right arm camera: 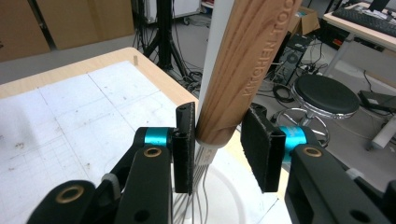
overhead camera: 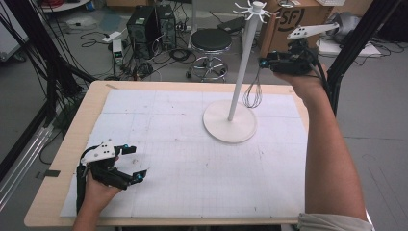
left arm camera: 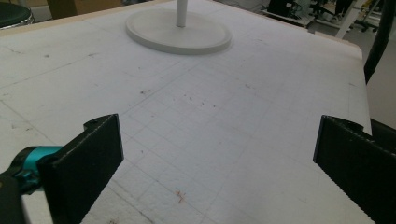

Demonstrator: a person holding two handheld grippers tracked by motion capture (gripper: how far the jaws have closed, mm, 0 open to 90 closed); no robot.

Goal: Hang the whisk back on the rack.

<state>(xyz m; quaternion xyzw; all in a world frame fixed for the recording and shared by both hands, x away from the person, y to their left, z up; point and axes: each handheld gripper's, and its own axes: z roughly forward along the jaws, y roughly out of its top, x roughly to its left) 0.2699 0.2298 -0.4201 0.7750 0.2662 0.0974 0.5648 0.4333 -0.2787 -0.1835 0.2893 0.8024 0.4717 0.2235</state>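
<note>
A whisk with a wooden handle [right arm camera: 247, 60] marked "KITCHEN TOOL" stands upright between my right gripper's [right arm camera: 217, 140] pads, which are shut on the handle's lower end. Its wire loops [overhead camera: 252, 94] hang below the right gripper [overhead camera: 263, 62], just right of the white stand's pole [overhead camera: 243, 57]. The stand has a round base [overhead camera: 229, 127] and hooks at its top [overhead camera: 255, 8]. Whether the handle's top touches a hook I cannot tell. My left gripper [overhead camera: 134, 162] rests low at the table's front left, jaws wide open and empty [left arm camera: 217, 154].
A white gridded mat [overhead camera: 192, 159] covers the wooden table [overhead camera: 62, 159]. Behind the table are a black stool [overhead camera: 210, 41], computer towers [overhead camera: 144, 24], floor cables and cardboard boxes [overhead camera: 293, 19]. Black frame posts [overhead camera: 358, 43] rise at the right.
</note>
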